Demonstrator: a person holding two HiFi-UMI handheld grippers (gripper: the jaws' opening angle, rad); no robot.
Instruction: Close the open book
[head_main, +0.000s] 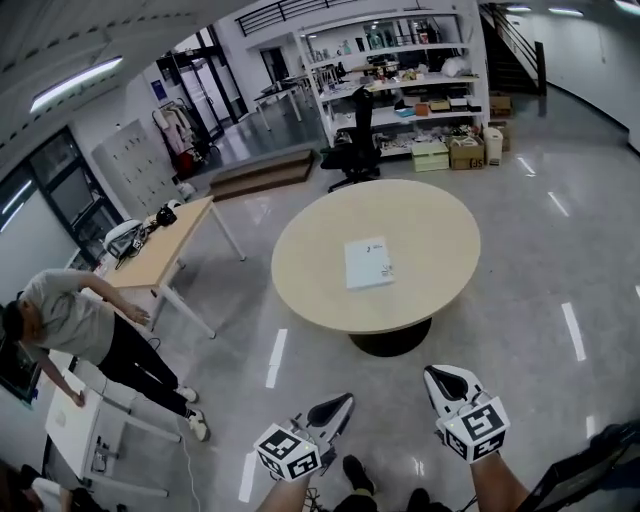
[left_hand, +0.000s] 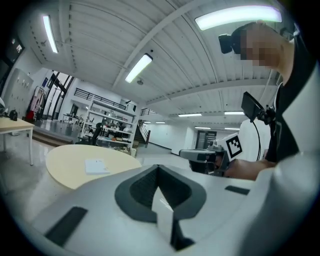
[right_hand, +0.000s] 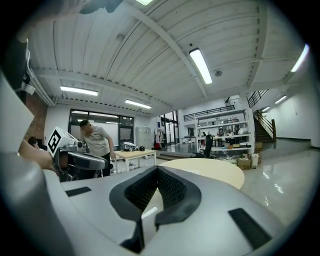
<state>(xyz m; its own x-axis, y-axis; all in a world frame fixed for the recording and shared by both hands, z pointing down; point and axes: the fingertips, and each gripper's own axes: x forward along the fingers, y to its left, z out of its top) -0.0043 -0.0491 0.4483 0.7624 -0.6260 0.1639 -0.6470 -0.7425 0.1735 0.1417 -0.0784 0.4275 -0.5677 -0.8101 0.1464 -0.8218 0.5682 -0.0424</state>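
The book (head_main: 368, 263) lies flat near the middle of the round surface (head_main: 430, 235), a pale slab whose spine and pages are too small to make out from here. Both claws hang low over the floor, well apart from the surface's near edge. The left claw (head_main: 346, 399) is pressed together with nothing in it, and the right claw (head_main: 433, 373) is likewise pressed together and empty. The closing has not begun, I judge. With tips pressed together, neither claw can pinch a cover, and a nudge under a thin leaf may skate the book across the smooth top or crease a page. Its central spot also demands a reach over the rim, where a low claw could knock the edge.
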